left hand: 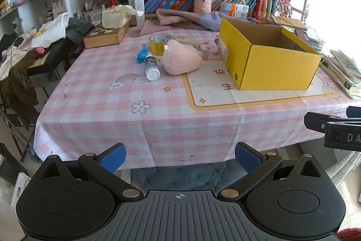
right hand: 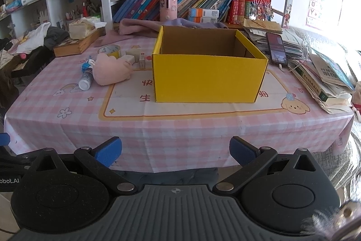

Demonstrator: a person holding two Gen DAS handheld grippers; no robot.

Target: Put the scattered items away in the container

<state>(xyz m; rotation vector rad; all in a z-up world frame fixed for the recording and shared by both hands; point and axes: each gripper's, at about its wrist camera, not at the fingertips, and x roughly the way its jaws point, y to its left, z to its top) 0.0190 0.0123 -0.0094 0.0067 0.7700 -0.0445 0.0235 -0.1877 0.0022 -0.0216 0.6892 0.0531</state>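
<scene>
In the left wrist view, the left gripper (left hand: 180, 157) hangs off the near edge of the table, its blue-padded fingers (left hand: 114, 157) spread wide with nothing between them and nothing touching them. At the right border a black part of the right gripper (left hand: 331, 128) juts in, mostly cut off. On the pink checked tablecloth (left hand: 94, 101) stands the open yellow cardboard box (left hand: 270, 60); only its brown inner walls show, and its floor is hidden behind the near wall. Left of the box lie a soft pink plush toy (left hand: 181, 59), a white plastic bottle (left hand: 151, 67) on its side, a crumpled blue wrapper (left hand: 141, 53) and a yellow roll of tape (left hand: 160, 43). Small pale blocks (left hand: 191, 42) behind the plush are partly hidden and hard to identify.

In the right wrist view, the right gripper (right hand: 176, 151) also holds its blue pads apart, empty, short of the table. The yellow box (right hand: 207, 78) sits straight ahead, its inside bottom again out of sight. The plush (right hand: 110, 71), bottle (right hand: 85, 80) and tape roll (right hand: 110, 50) lie to its left, outside it. A dark smartphone (right hand: 277, 49) rests on stacked papers to the right.
</scene>
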